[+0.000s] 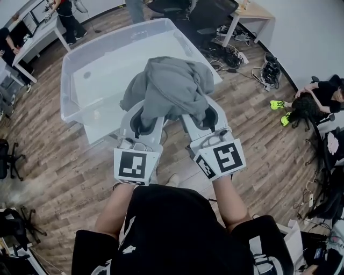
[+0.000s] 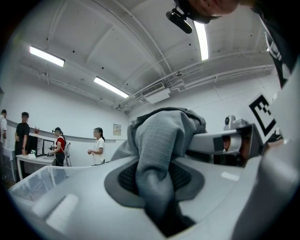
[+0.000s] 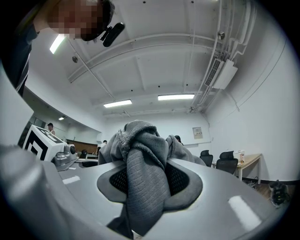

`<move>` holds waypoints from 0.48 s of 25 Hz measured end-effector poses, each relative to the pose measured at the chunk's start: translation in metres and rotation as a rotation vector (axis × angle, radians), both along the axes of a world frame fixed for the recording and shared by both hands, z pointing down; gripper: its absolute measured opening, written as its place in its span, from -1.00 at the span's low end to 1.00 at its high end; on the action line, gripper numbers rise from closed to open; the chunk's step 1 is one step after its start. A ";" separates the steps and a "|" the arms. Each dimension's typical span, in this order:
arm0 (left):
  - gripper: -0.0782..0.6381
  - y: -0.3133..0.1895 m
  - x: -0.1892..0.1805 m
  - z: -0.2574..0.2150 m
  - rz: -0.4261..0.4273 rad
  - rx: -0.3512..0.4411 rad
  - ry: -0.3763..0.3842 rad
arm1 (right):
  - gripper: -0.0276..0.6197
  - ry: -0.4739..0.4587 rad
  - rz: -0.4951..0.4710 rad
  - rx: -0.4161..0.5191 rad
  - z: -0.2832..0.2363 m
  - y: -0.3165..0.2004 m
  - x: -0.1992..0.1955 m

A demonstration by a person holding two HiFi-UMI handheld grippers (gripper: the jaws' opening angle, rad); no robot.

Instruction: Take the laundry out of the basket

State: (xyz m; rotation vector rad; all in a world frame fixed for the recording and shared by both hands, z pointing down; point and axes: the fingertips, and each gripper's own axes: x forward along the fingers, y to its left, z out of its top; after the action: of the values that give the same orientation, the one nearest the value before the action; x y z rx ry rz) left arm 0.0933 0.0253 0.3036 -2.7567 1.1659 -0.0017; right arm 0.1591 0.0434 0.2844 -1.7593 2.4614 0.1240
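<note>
The left tool (image 1: 144, 120) and the right tool (image 1: 207, 116) are held side by side, jaws pointing away from the person. Each tool is clamped on a fold of the grey garment (image 1: 172, 86).

In the left gripper view, the jaws of the left tool (image 2: 157, 180) are nearly together, and a twisted strip of the grey garment (image 2: 164, 140) is pinched between the ribbed pads. In the right gripper view, the right tool (image 3: 147, 180) grips in the same way, its pads pressing a thick roll of the grey garment (image 3: 140, 140).

The garment is bunched in a heap on top of both tools. It hangs above the near edge of the table (image 1: 214, 72), clear of the basket (image 1: 72, 102). The basket is a clear plastic tub that covers most of the table. The garment hides its near right corner from the head view.

Surroundings:
- A wooden floor (image 1: 64, 177) lies on all sides of the table.
- Beyond the far right corner of the table are a black office chair (image 1: 215, 13) and a tangle of cables (image 1: 226, 53).
- A seated person (image 1: 314, 99) in bright green shoes (image 1: 277, 105) is on the floor, well apart from the right edge of the table.
- In the left gripper view, two standing people (image 2: 97, 146) are visible by the far wall.
</note>
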 end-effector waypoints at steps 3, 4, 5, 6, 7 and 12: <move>-0.48 0.007 0.008 0.001 0.019 0.000 0.000 | -0.46 0.001 0.018 0.000 0.001 0.008 0.007; -0.48 0.009 0.010 0.001 0.024 -0.001 0.000 | -0.46 0.000 0.024 -0.001 0.001 0.011 0.010; -0.48 0.012 0.013 0.002 0.030 -0.002 0.000 | -0.46 0.000 0.030 -0.001 0.002 0.014 0.012; -0.48 0.015 0.016 0.002 0.035 -0.005 0.000 | -0.46 0.000 0.035 0.000 0.002 0.017 0.015; -0.48 0.017 0.018 0.003 0.041 -0.009 0.000 | -0.46 -0.001 0.041 0.000 0.002 0.019 0.018; -0.48 0.027 0.030 0.004 0.068 -0.001 0.002 | -0.46 -0.003 0.070 0.001 0.004 0.031 0.029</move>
State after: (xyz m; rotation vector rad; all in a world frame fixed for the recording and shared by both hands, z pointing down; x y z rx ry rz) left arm 0.1237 0.0519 0.3073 -2.7970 1.0720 0.0083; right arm 0.1882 0.0743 0.2884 -1.8441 2.3977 0.1283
